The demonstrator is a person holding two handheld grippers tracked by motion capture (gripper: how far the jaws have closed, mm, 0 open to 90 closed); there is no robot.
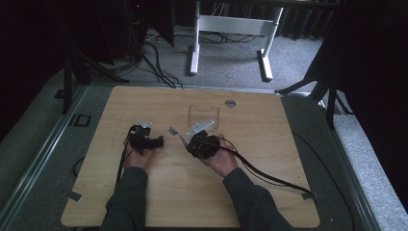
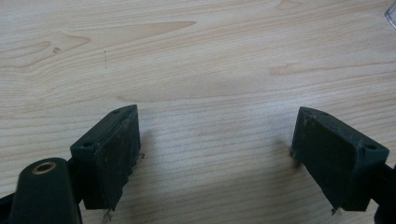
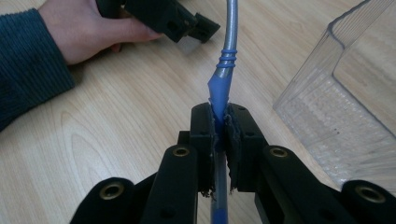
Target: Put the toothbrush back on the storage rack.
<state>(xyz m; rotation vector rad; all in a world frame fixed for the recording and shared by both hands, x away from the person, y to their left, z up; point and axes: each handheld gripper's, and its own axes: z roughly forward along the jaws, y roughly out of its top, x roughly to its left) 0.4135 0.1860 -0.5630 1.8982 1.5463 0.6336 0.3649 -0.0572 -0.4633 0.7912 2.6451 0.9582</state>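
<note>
In the high view, the right gripper (image 1: 188,142) sits just right of the frame's centre and holds a toothbrush (image 1: 177,134), whose bristled head points toward the upper left, clear of the wooden table (image 1: 269,159). A clear plastic box (image 1: 203,115) stands on the table just above that gripper, close to it but apart. The left gripper (image 1: 153,142) rests left of centre, low over the bare wood, with nothing between its jaws.

In the left gripper view, the two black jaws rise from the lower corners, spread wide apart, with bare table (image 2: 201,70) between them. A sliver of the clear box (image 2: 391,14) shows at the upper right edge.

In the right gripper view, the jaws stand pressed together at lower centre, pinching the blue and grey handle of the toothbrush (image 3: 225,70), which runs up out of the top of the frame. The box (image 3: 341,107) fills the right side, its open mouth facing up, and the left gripper (image 3: 187,23) lies with its hand at the upper left.

The step in hand looks like carrying the gripped toothbrush to the box. The next move likely calls for swinging the brush over the box's rim, lowering it inside, then parting the jaws; the long handle needs angling to fit.
</note>
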